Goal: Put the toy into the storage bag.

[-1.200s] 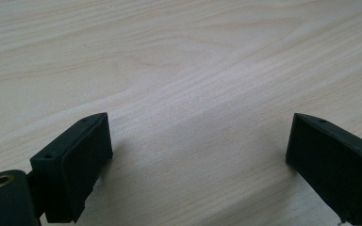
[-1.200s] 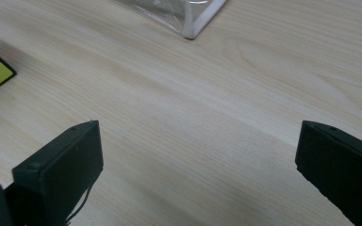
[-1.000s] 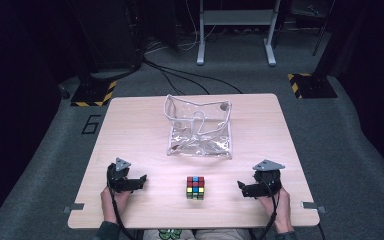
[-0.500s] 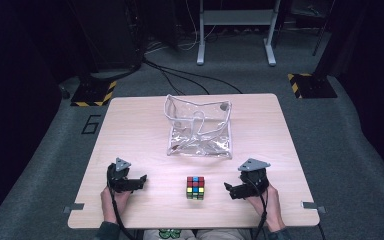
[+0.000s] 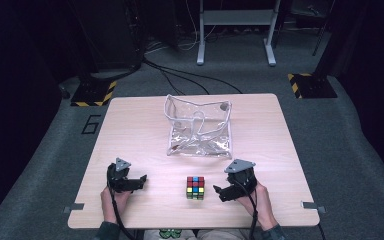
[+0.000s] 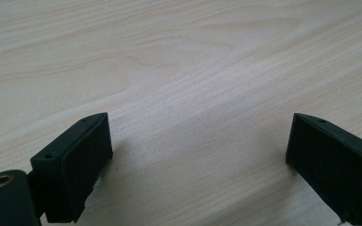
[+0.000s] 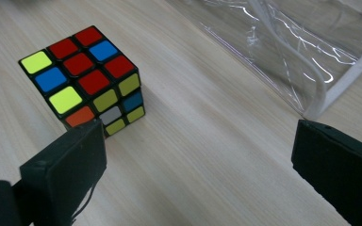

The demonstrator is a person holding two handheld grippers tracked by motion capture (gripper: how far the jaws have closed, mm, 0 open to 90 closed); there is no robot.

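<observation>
Right gripper point(image 5: 221, 190) is sitting wide open just beside the puzzle cube point(image 5: 195, 187) on the counter point(image 5: 130, 125), so you're only lining up, nothing's grabbed yet, and the clear pouch point(image 5: 199, 127) behind is waiting.

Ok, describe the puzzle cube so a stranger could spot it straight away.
On the pale wooden table, look near the front edge, in front of the clear plastic pouch. The small multicoloured twisty puzzle cube sits there alone, the one brightly coloured thing.
</observation>
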